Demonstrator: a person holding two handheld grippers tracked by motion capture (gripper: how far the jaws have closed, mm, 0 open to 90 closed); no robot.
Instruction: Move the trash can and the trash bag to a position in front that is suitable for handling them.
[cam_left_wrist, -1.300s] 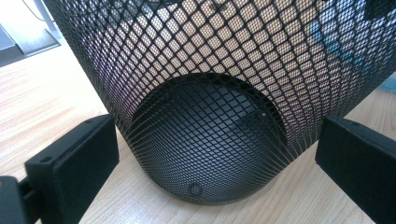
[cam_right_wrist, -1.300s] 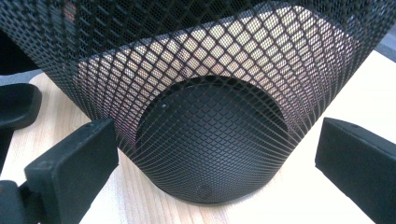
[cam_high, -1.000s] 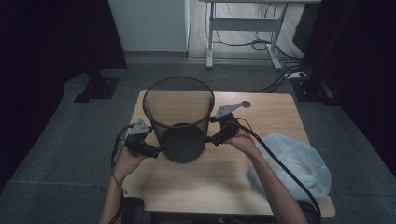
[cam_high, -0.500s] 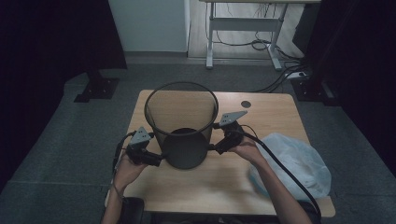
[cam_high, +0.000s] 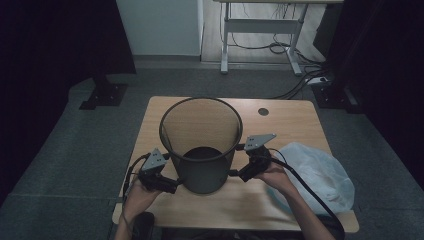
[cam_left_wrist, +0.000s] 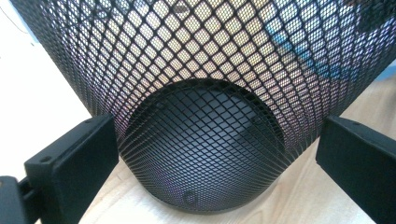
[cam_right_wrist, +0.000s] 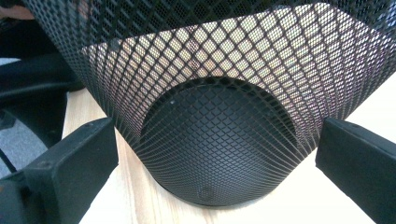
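I've got the mesh bin (cam_high: 201, 145) upright on the surface (cam_high: 290, 120), left gripper (cam_high: 170, 184) and right gripper (cam_high: 239, 172) flanking its base, both jaws spread wide, gripping nothing.

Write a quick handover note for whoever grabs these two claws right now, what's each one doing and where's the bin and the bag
Left claw: open, jaws spread either side of the mesh bin's lower wall.
Right claw: open, the same from the opposite side.
Bin: upright, empty, on the table, between both claws.
Plastic bag: lying crumpled on the table by the right hand, untouched.
Done: bin flanked by both claws.
Left: probably lining the bin with the bag.
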